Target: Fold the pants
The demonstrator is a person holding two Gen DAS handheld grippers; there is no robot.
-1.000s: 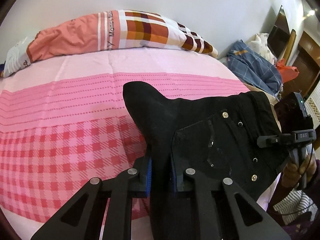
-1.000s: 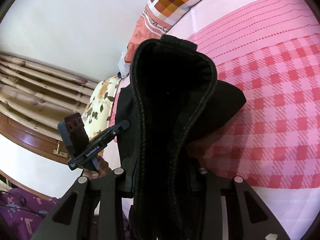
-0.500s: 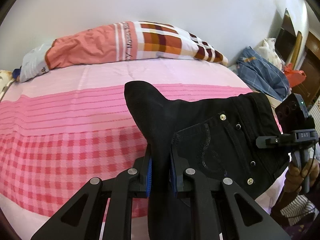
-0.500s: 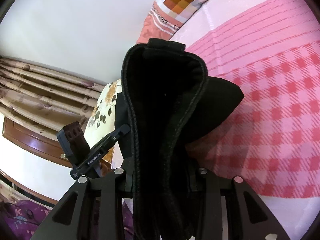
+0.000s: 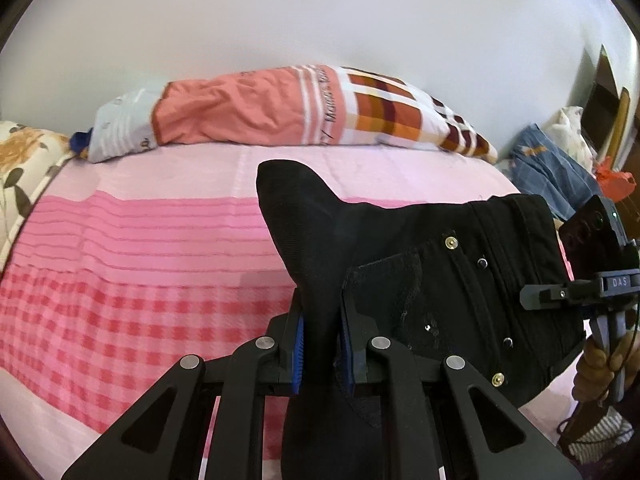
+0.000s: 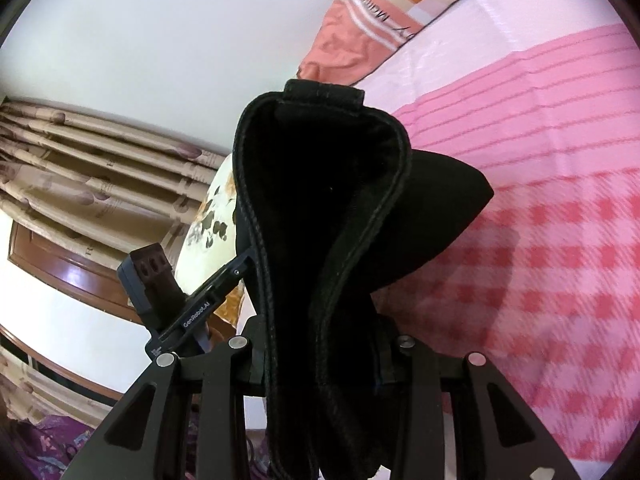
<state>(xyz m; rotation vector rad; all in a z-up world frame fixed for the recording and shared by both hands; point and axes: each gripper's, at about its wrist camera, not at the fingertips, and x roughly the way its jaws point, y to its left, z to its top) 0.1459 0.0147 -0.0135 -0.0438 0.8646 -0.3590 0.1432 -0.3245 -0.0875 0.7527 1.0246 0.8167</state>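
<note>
Pants, black denim with metal rivets and a stitched pocket, hang in the air above the bed in the left wrist view, pinched between both tools. The left gripper is fully clamped, its blue pads pressing a thin fold of the black cloth from either side, and a pointed flap of fabric sticks up just beyond the fingertips. The far edge of the garment reaches the right gripper at the right border, where a hand wraps its handle. Below lies a pink bedsheet, striped farther back and checked nearer the camera. A pillow in orange, white and plaid lies against the white wall, and a blue garment is heaped past the bed's right corner. In the right wrist view the right gripper stands partly closed on a thick bunch of the pants, probably the waistband, whose seamed edges curve up into a dark loop topped by a flat tab. The left gripper shows at lower left, its tip meeting the cloth's edge. Behind it hang beige curtains and a floral cushion; the bedsheet fills the right side, somewhat blurred.
</note>
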